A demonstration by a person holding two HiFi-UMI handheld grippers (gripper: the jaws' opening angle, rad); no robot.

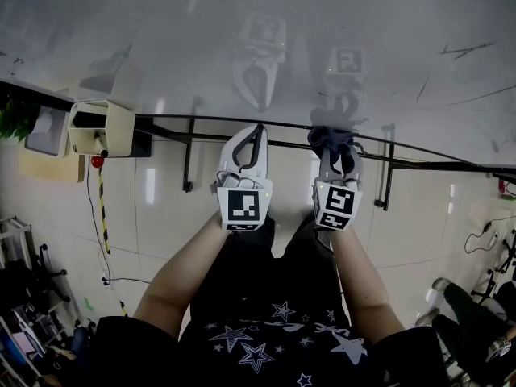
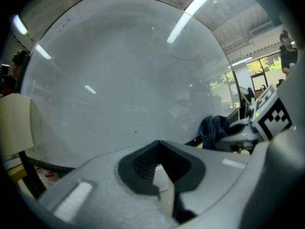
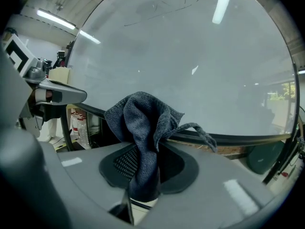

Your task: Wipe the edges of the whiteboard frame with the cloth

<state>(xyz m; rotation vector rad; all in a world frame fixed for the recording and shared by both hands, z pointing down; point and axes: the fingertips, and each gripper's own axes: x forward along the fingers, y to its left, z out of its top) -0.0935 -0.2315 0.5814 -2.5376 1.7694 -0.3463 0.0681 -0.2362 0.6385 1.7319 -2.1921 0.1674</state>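
Observation:
The whiteboard (image 1: 242,22) fills the top of the head view, and its dark bottom frame edge (image 1: 201,120) runs across just ahead of both grippers. My right gripper (image 1: 335,145) is shut on a dark blue-grey cloth (image 1: 332,138), bunched at the fingertips right at the frame edge. In the right gripper view the cloth (image 3: 143,123) stands up between the jaws, with the frame edge (image 3: 238,138) just behind it. My left gripper (image 1: 257,131) is shut with nothing in it, its tips at the frame beside the cloth. The left gripper view shows the board (image 2: 124,80) close ahead and the cloth (image 2: 213,128) to the right.
A beige box (image 1: 97,127) is mounted at the board's lower left edge. Black stand struts (image 1: 189,156) (image 1: 387,168) hang below the frame. A yellow-black pole (image 1: 103,208) and clutter stand on the floor at left; cables and another person's shoes (image 1: 468,297) are at right.

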